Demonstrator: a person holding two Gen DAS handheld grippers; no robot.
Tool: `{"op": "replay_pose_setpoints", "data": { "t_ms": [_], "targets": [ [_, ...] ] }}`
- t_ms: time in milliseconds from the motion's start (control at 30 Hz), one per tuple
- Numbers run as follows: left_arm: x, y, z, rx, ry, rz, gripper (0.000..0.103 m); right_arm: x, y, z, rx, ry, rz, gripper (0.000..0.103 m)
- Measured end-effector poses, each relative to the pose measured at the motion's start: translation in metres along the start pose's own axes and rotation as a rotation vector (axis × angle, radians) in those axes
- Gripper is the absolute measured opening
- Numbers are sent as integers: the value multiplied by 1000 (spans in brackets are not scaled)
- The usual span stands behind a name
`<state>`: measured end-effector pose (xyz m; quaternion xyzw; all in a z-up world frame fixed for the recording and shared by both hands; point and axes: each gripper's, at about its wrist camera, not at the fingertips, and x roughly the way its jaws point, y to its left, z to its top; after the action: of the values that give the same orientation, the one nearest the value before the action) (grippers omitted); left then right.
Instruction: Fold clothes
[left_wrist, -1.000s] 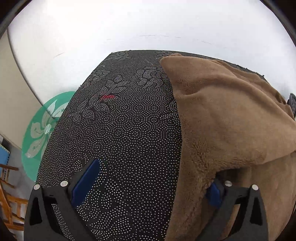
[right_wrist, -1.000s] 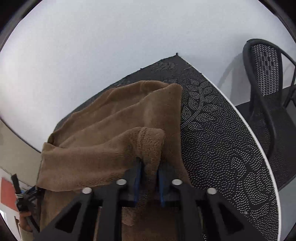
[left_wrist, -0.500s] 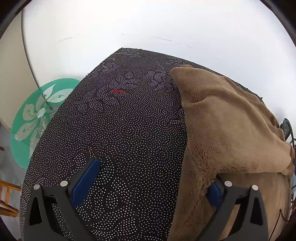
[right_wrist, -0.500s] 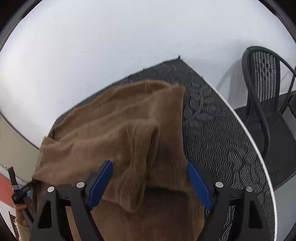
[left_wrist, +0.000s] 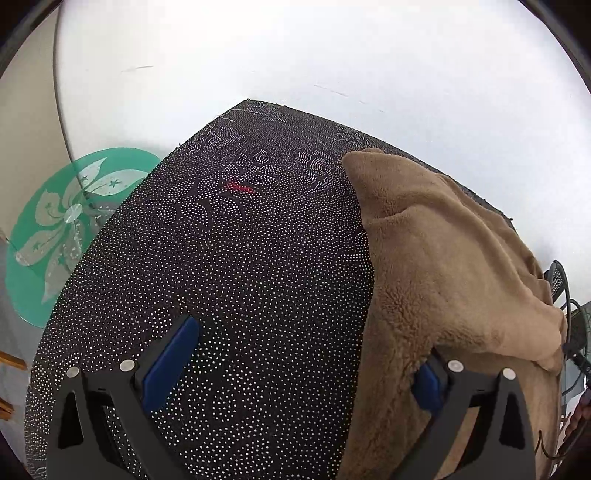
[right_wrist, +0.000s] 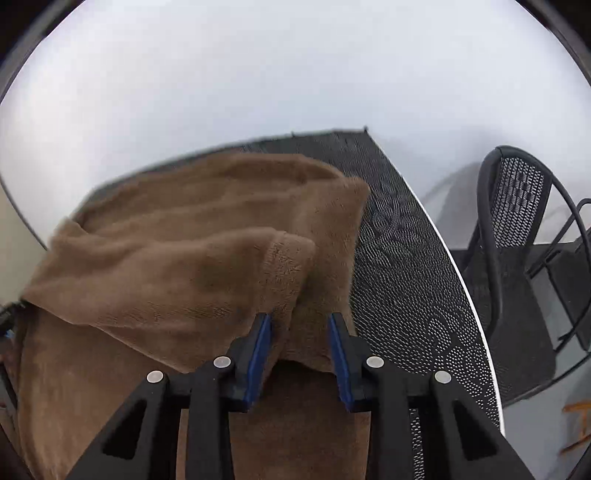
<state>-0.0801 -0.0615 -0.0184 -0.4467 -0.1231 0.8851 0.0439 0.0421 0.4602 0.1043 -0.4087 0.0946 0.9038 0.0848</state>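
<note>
Garment: brown fleece piece (right_wrist: 177, 258), folded over on itself into thick layers, lying on the right part of the surface as the left wrist view shows it (left_wrist: 443, 258). Its near edge runs out of frame toward the cameras.
Top fold: a rounded flap of the fleece (right_wrist: 280, 258) lies over the lower layers, its corner pointing down toward the right claw.
Surface: black cloth with a white dotted floral pattern (left_wrist: 240, 295); a pale rim shows along its right side (right_wrist: 461, 277). A small red mark (left_wrist: 239, 187) sits on the bare cloth, well apart from the garment.
Left claw: (left_wrist: 295, 365) jaws spread wide, blue pads far apart. The one pad (left_wrist: 173, 362) hangs over bare dotted cloth; the other (left_wrist: 428, 384) is at the garment's fuzzy edge, partly sunk in the pile. Nothing pinched between them.
Right claw: (right_wrist: 300, 354) jaws narrow, having just been closing, with the corner of the top fold between the blue pads. The one pad (right_wrist: 258, 354) lies against the fleece; the other (right_wrist: 340, 362) shows a gap, so whether the grip is firm I cannot tell.
Surroundings: black mesh chair (right_wrist: 517, 229) beyond the surface's right rim; a round green glass top with a white flower design (left_wrist: 62, 229) off to the left; pale wall behind.
</note>
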Motion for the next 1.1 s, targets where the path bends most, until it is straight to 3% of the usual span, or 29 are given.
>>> {"op": "replay_pose_setpoints", "data": {
  "t_ms": [33, 67, 100, 133, 200, 300, 467, 700, 867, 1100],
  "targets": [
    [0, 0, -1, -3, -2, -2, 102, -7, 2, 1, 9, -36, 20, 35],
    [0, 1, -1, -6, -3, -4, 102, -15, 6, 3, 10, -71, 43, 42],
    [0, 2, 0, -9, -5, -6, 102, -20, 12, 5, 1, -100, 66, 55],
    [0, 3, -1, -12, -7, -10, 102, -22, 20, 6, -19, -114, 88, 58],
    [-2, 5, -3, -25, -12, -24, 102, -13, 37, 6, -93, -79, 123, 58],
    [-4, 9, -2, -48, -21, -52, 102, 30, 53, -10, -175, 116, 71, 58],
    [-5, 4, -7, -66, -26, -79, 102, 25, 73, -33, -356, 61, -45, 59],
    [-10, -3, -13, -61, -29, -69, 102, 28, 68, -20, -346, 124, -8, 60],
    [-4, -5, -12, -51, -30, -53, 102, 2, 91, 22, -278, 28, 174, 60],
    [-4, -4, -13, -42, -34, -40, 102, 28, 209, 90, -423, 27, 384, 60]
  ]
}}
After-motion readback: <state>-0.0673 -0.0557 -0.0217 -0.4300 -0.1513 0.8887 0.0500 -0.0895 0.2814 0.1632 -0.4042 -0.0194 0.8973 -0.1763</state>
